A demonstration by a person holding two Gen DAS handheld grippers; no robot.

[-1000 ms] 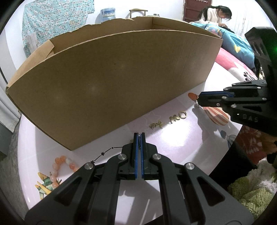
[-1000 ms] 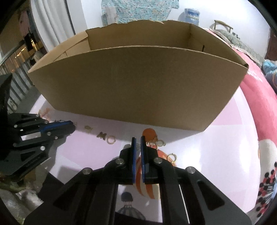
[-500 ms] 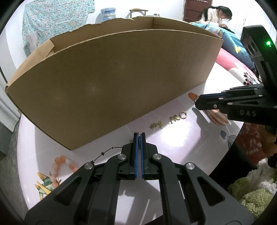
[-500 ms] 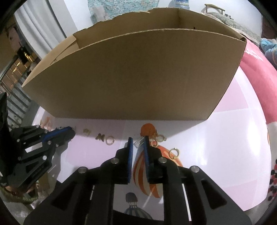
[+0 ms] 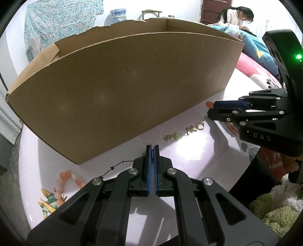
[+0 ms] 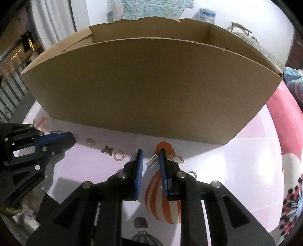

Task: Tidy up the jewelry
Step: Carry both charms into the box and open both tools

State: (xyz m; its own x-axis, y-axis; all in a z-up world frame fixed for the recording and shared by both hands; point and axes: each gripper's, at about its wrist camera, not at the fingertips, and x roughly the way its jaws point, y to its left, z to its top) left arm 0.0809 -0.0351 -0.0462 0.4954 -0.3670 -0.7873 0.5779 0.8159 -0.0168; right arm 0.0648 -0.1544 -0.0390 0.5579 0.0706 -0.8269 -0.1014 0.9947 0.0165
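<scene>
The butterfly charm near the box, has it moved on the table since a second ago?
No. The butterfly charm lies beside the gold ring, in front of the cardboard box, as before.

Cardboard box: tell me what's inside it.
Only the bare upper inner walls of the cardboard box show over its rim. Its tall front wall hides the floor, so any jewelry inside cannot be seen.

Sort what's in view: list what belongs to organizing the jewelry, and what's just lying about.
Job:
open brown cardboard box
thin black star-link chain
peach bead bracelet
gold butterfly charm
gold ring
small silver grid-shaped piece

Lying about:
floral cloth
green shaggy rug
seated person
</scene>
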